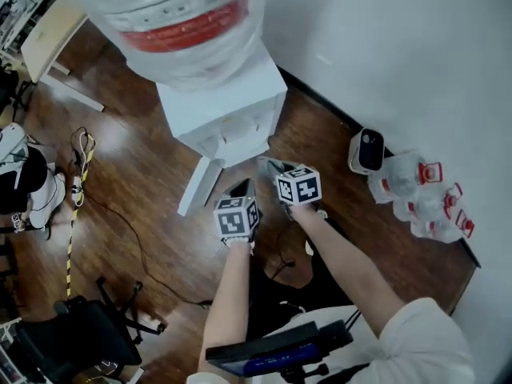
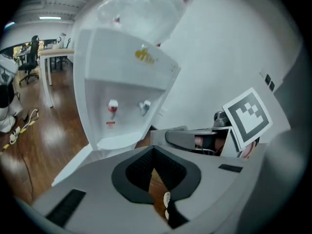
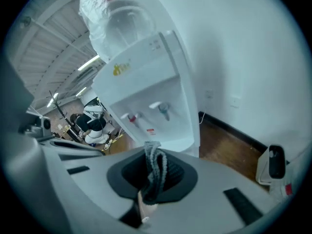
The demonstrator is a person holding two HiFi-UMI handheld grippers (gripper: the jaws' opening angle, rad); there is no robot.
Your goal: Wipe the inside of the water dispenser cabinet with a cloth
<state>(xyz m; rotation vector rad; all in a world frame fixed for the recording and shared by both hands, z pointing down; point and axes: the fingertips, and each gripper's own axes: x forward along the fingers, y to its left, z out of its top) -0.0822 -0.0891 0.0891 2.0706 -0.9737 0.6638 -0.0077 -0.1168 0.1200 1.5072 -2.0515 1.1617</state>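
Brown wooden floor (image 1: 144,182), white water dispenser (image 1: 228,106) upper centre | right gripper (image 3: 153,155) clenched on grey knitted cloth (image 3: 157,172), frame centre | we judge it soft, light: hold bunched | left gripper (image 2: 154,161) closed, empty.

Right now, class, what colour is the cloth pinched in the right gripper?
Grey. The cloth shows best in the right gripper view.

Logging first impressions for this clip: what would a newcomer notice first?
A white water dispenser with a big bottle on top stands by the wall, its lower cabinet door swung open. Before it, the right gripper pinches a grey cloth; the left gripper is shut, empty.
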